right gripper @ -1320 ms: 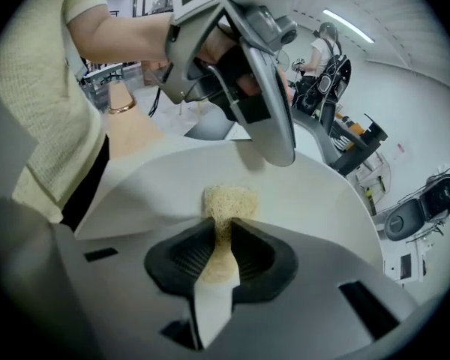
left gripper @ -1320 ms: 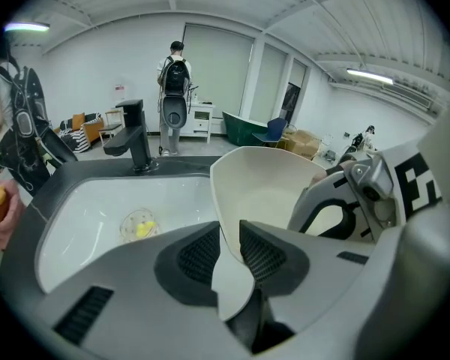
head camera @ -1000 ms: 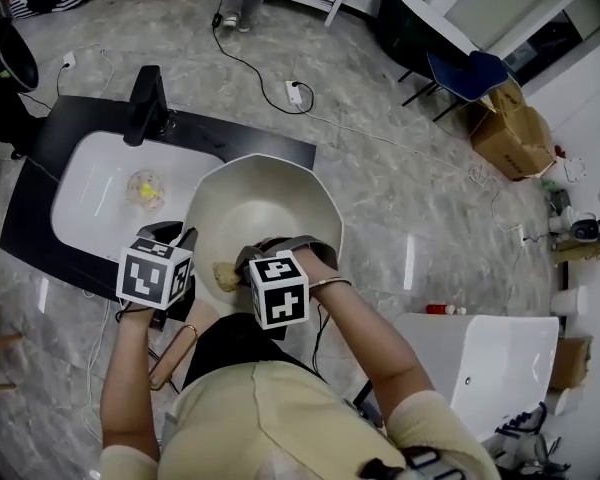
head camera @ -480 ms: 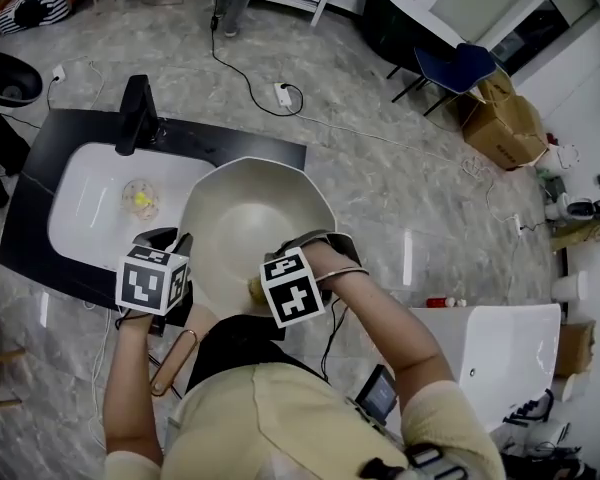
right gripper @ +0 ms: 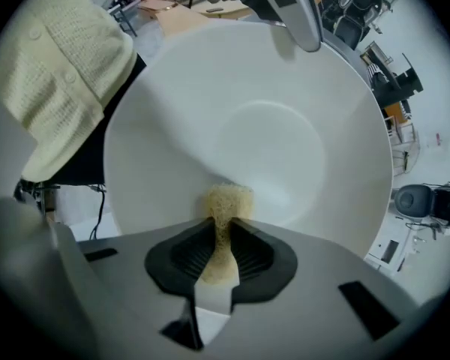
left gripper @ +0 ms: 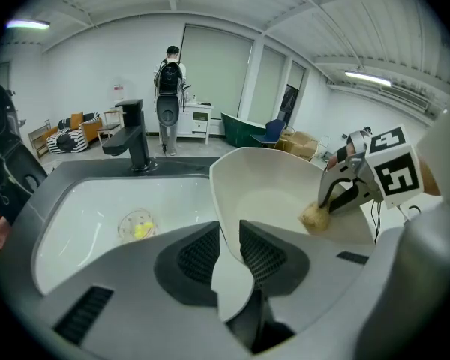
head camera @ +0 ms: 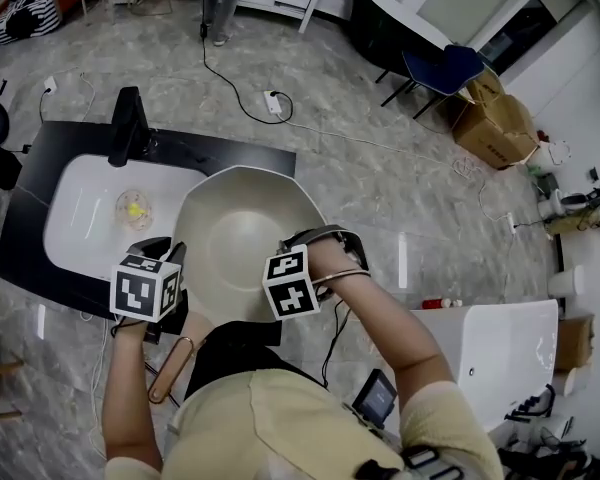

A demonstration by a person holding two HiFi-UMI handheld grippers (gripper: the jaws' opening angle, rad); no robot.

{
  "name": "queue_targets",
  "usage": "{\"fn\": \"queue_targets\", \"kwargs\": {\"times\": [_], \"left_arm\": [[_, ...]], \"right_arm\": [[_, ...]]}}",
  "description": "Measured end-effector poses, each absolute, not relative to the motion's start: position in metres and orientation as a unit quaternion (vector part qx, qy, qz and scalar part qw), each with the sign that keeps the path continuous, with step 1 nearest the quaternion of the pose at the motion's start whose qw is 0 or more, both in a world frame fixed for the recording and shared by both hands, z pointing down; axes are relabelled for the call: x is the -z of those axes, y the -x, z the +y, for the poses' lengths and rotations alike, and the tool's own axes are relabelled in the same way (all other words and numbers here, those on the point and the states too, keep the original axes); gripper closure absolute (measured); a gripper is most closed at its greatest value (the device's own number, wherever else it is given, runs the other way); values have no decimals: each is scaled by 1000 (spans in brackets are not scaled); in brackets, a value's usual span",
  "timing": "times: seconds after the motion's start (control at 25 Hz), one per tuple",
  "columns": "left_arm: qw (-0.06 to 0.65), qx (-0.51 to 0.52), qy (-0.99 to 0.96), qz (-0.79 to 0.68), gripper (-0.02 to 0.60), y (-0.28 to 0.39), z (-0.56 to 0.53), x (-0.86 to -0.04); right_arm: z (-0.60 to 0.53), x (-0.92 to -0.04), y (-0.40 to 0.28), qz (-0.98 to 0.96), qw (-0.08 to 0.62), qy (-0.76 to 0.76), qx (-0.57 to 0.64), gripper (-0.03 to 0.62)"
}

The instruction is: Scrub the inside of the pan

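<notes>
**Q:** Cream-white pan: where is it sitting?

**A:** Not sitting. You hold it tilted over the right end of the black counter, covering the right edge of the sink. Your left gripper has its jaws clamped on the pan's handle.

**Q:** And the scrubbing side?

**A:** Your right gripper pinches a tan sponge with its jaws nearly together. The sponge is pressed on the inner wall close to the near rim.

**Q:** Progress?

**A:** Judged mid-scrub. The inside looks uniformly pale, with no residue or foam visible, so you cannot read off which parts are done. Treat the flat bottom and far wall as remaining. Rinse not begun; no water seen at the faucet.
</notes>
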State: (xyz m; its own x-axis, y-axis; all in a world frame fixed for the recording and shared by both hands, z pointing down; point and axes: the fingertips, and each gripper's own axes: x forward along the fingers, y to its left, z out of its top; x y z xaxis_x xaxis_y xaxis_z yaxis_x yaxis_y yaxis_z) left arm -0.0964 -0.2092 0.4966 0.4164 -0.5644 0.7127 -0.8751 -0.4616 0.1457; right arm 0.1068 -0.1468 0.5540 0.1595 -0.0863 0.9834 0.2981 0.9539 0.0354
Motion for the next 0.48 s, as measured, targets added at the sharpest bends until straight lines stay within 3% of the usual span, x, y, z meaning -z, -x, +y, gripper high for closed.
{"fn": "queue_targets", "kwargs": {"times": [0.48], "left_arm": [[265, -284, -806, -446, 492, 97, -209, -496]], "right_arm": [[-222, -549, -116, -589, 771, -89, 224, 519]]}}
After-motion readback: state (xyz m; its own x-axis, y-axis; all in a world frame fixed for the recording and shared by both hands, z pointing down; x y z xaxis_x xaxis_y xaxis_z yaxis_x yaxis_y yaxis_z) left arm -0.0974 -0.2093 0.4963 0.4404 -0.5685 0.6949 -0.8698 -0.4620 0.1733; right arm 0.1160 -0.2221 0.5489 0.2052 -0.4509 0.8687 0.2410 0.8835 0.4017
